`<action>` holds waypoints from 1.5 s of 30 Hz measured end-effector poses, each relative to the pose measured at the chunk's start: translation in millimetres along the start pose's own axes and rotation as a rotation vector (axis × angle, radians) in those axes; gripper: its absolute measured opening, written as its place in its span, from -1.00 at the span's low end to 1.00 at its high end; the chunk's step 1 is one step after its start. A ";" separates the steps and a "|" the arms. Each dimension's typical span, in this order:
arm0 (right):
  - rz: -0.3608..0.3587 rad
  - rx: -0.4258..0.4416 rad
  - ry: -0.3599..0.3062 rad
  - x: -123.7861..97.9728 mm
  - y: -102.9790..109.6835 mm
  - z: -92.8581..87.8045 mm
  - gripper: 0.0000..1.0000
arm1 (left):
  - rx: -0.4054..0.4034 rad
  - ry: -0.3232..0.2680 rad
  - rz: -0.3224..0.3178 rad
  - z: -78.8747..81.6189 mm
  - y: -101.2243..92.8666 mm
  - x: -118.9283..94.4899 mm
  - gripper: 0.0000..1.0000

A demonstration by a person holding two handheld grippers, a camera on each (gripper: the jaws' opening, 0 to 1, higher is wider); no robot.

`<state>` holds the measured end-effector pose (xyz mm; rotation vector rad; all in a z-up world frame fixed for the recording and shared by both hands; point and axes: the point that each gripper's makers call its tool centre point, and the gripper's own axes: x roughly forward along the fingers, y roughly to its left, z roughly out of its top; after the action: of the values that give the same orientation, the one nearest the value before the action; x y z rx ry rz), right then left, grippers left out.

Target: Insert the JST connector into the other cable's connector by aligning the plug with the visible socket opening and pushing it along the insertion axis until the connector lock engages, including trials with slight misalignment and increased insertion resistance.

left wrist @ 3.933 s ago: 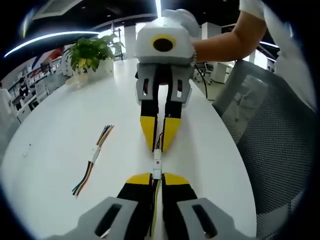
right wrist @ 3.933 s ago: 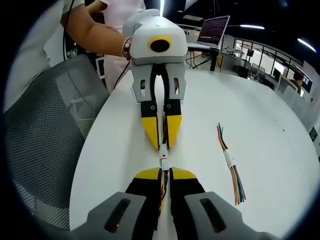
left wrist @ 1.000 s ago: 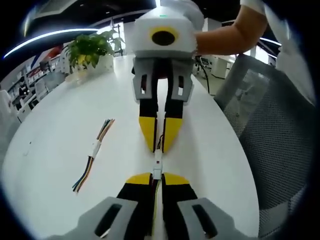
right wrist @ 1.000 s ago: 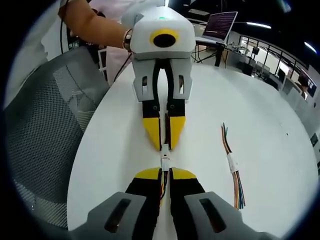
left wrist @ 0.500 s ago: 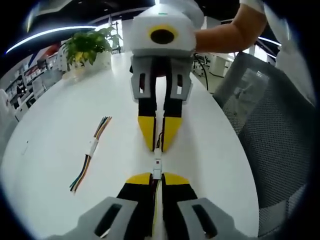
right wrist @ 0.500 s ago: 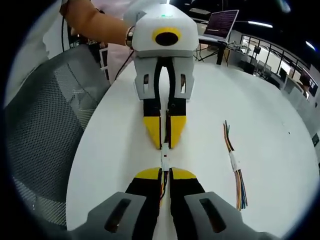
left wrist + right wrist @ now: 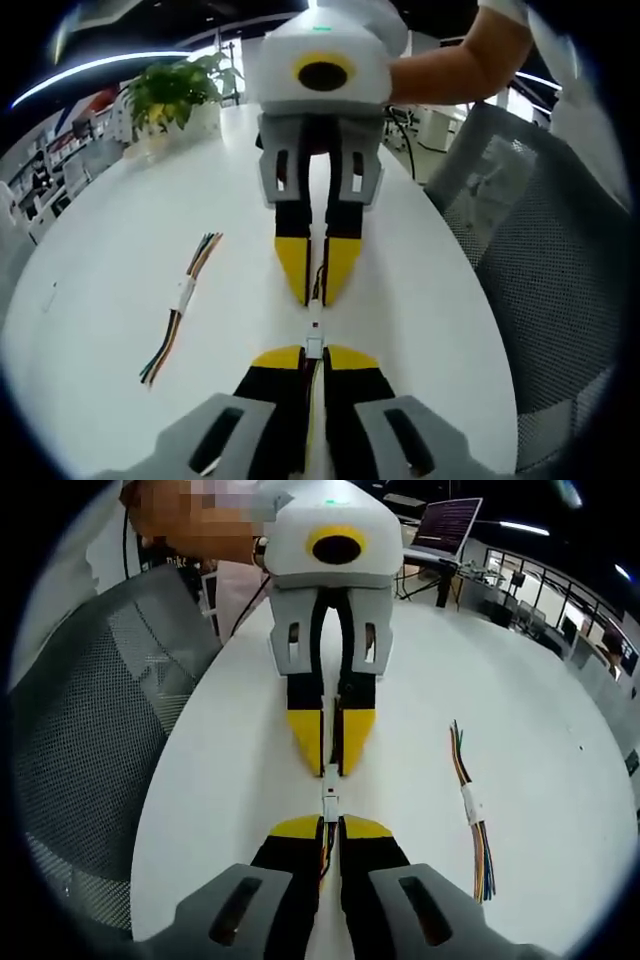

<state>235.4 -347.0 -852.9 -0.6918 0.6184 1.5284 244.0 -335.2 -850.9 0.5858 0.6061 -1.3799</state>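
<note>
Above a white table (image 7: 100, 240) my two grippers face each other tip to tip. The left gripper (image 7: 313, 352) is shut on a multicoloured cable whose white JST connector (image 7: 314, 345) sticks out past its yellow tips. Opposite it, the right gripper (image 7: 316, 298) is shut on the other cable. In the right gripper view, my right gripper (image 7: 330, 823) holds its white connector (image 7: 329, 805) in line with the left gripper (image 7: 331, 770). The two white housings lie end to end. I cannot tell whether they are locked together.
A spare wire bundle (image 7: 183, 295) with a white connector lies on the table, also in the right gripper view as the spare bundle (image 7: 470, 805). A grey mesh chair (image 7: 540, 260) stands by the table edge. A potted plant (image 7: 175, 95) and a laptop (image 7: 445, 525) sit far off.
The facing gripper looks slightly larger and higher in both views. The connectors stay in line between the tips. Both grippers keep their hold.
</note>
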 end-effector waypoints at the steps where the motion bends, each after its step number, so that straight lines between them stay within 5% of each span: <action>1: 0.000 -0.001 0.001 -0.1 0.0 0.0 -0.95 | -0.001 -0.001 0.001 0.3 0.3 -0.3 -0.99; 45: -0.016 0.008 -0.006 -0.2 -6.7 6.4 -0.96 | -0.014 -0.044 0.011 9.4 5.7 -3.0 -1.00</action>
<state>241.6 -342.0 -848.3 -0.6843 0.6127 1.5116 249.8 -339.1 -841.9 0.5450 0.5757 -1.3736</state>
